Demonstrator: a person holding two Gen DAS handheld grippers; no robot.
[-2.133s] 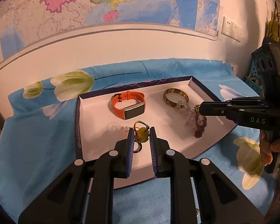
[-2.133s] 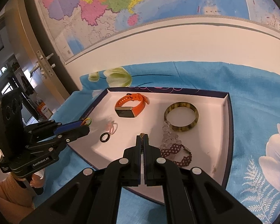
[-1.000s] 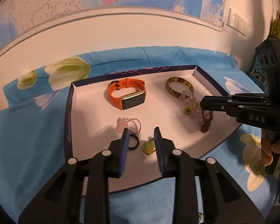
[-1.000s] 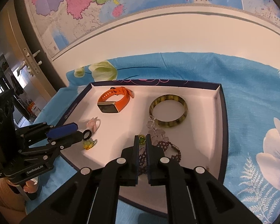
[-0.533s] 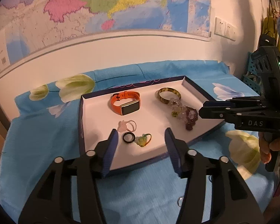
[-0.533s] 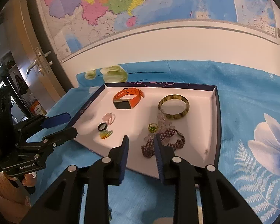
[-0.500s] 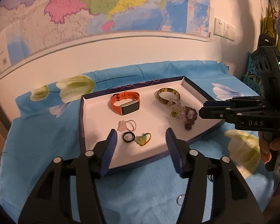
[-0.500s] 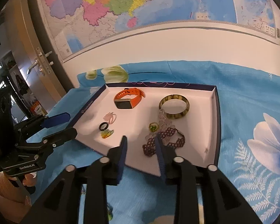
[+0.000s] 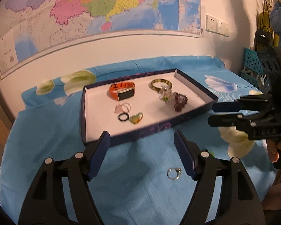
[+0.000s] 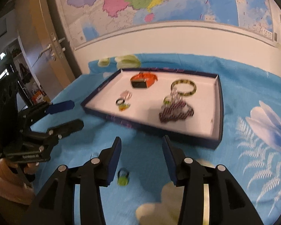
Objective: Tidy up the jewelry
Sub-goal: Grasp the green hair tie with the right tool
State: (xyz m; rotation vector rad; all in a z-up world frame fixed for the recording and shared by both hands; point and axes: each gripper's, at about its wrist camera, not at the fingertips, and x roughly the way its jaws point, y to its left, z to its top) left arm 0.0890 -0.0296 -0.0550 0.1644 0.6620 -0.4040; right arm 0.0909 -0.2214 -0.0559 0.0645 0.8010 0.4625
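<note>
A shallow dark-rimmed white tray [image 9: 95,131] [image 10: 218,112] lies on the blue cloth. In it are an orange watch [image 9: 122,92] [image 10: 143,81], a green bangle [image 9: 161,84] [image 10: 183,88], a clear and purple bead bracelet pile [image 9: 175,99] [image 10: 175,110], a pink ring [image 9: 121,107], a black ring [image 9: 123,117] [image 10: 119,101] and a yellow-green charm [image 9: 135,119] [image 10: 124,107]. A silver ring [image 9: 174,172] lies on the cloth in front of the tray, between my fingers. A green ring [image 10: 123,178] lies on the cloth too. My left gripper [image 9: 141,153] and right gripper [image 10: 141,159] are open, empty, in front of the tray.
The blue flowered cloth [image 9: 46,131] covers the table. A wall with a map [image 9: 103,9] stands behind. A door [image 10: 46,46] is at the left in the right wrist view. A blue crate [image 9: 252,67] stands at the far right.
Both grippers let go of their pieces in the tray, opened wide and pulled back off it over the cloth. The charm now lies beside the black ring.
</note>
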